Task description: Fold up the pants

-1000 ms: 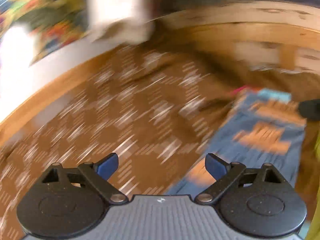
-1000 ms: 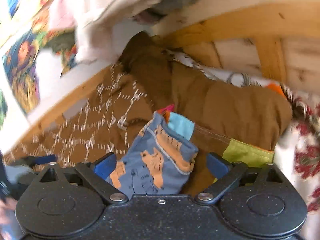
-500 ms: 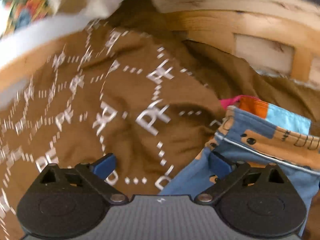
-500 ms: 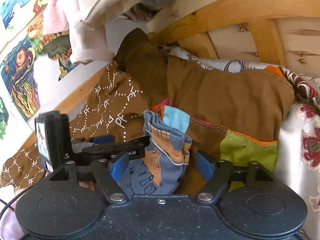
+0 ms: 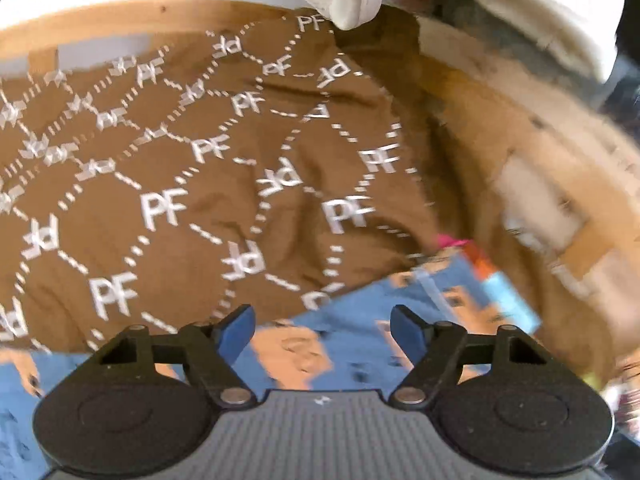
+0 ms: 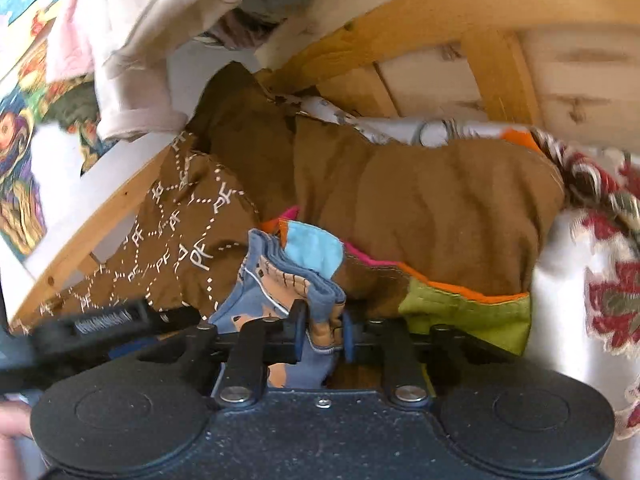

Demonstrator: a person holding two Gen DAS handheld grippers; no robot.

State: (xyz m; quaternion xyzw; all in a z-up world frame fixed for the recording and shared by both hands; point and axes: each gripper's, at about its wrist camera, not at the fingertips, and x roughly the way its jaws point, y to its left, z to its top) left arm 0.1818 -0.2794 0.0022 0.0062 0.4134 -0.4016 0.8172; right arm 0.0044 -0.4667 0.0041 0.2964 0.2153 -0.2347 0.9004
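Note:
Small blue pants (image 5: 352, 344) with orange animal prints lie on a brown blanket (image 5: 168, 184) printed with white "PF" letters. My left gripper (image 5: 322, 326) hovers over the flat blue cloth; its jaws are closing, with the cloth below them and not pinched. In the right wrist view the pants (image 6: 280, 280) are bunched at one end, and my right gripper (image 6: 323, 334) is closing on that bunch, its blue pads pressing the fabric. One of the left gripper's black fingers (image 6: 104, 316) reaches in from the left there.
A wooden bed frame (image 6: 492, 64) curves behind the blanket. A brown pillow (image 6: 420, 208) with green, orange and pink patches lies beside the pants. A white and red floral cloth (image 6: 592, 280) is at the right. A cream garment (image 6: 152, 40) hangs above.
The right jaws have drawn together onto the bunched end of the pants. The left gripper has rolled and shifted over the flat blue cloth, and its jaws have narrowed a little.

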